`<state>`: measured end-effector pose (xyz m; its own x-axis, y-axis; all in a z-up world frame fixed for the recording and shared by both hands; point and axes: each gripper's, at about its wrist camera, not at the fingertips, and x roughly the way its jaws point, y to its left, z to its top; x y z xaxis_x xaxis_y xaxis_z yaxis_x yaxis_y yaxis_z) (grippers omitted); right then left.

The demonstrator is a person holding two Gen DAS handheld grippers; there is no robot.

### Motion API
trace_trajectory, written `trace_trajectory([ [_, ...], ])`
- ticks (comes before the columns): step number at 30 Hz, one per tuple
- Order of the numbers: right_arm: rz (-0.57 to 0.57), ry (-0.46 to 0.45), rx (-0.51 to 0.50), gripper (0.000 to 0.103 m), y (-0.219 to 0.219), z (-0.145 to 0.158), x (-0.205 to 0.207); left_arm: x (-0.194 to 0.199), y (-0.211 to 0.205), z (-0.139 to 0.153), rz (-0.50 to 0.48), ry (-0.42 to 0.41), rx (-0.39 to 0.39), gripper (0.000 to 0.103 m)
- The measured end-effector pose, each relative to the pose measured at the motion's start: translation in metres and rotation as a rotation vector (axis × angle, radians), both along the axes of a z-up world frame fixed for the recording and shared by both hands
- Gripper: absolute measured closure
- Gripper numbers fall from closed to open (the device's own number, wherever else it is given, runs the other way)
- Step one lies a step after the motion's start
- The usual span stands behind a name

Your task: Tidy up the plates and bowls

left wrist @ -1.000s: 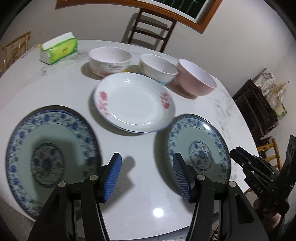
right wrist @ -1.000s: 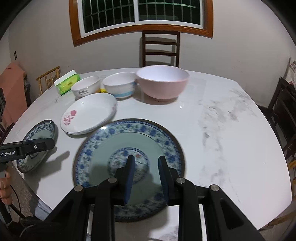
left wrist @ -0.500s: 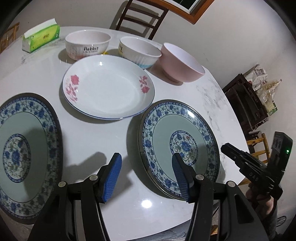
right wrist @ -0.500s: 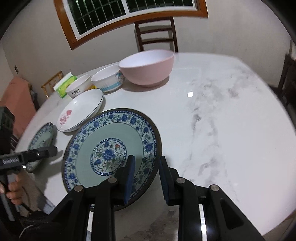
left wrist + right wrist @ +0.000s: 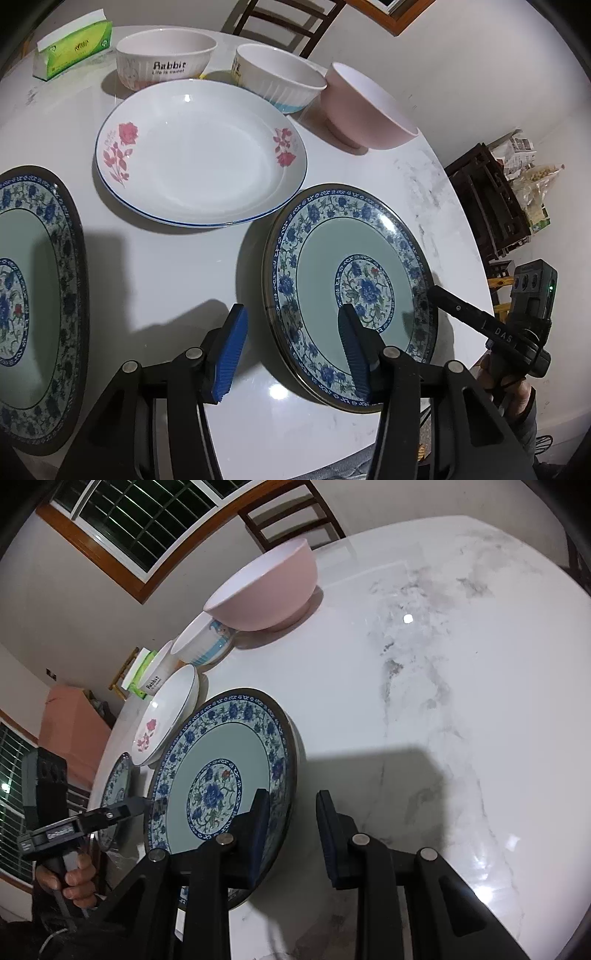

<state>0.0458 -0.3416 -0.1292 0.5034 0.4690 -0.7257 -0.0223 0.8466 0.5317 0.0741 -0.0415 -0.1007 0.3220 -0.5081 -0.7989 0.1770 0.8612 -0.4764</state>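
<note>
The white marbled tabletop [image 5: 177, 280] carries everything. Taking the nearer blue-patterned plate [image 5: 351, 291] as the landmark: it lies flat near the tabletop's front edge, and a second blue-patterned plate [image 5: 26, 299] of the same pattern lies well to its left, apart from it. Just behind the landmark plate, slightly to its left, sits the white plate with pink roses [image 5: 199, 151], its rim close to the landmark's rim. Farther back stand three bowls in a row: the plain pink bowl [image 5: 365, 107] behind and to the right, the white ribbed bowl [image 5: 277, 79] in the middle, and the white bowl lettered "Rabbit" [image 5: 166, 59] on the left. A green tissue pack [image 5: 72, 44] lies beyond, at the far left.

The left tongs [image 5: 291, 354] straddle the landmark plate's left rim, one blue pad over the plate and one over bare tabletop; the jaws have just been closing, yet neither pad presses the rim. The right tongs [image 5: 291, 834] stand at the plate's right rim, narrowly parted, one pad over the plate and the other over the tabletop, gripping nothing.
</note>
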Motion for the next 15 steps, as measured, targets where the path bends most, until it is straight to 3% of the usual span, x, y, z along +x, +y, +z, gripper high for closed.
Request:
trace_trajectory([
  [11, 0.051, -0.007, 0.052, 0.077, 0.002, -0.004, 0.01, 0.008, -0.002, -0.011, -0.014, 0.048, -0.015, 0.068],
  [15, 0.062, -0.009, 0.031, 0.083, 0.008, -0.004, 0.013, 0.007, -0.004, -0.01, -0.023, 0.035, -0.001, 0.07],
])
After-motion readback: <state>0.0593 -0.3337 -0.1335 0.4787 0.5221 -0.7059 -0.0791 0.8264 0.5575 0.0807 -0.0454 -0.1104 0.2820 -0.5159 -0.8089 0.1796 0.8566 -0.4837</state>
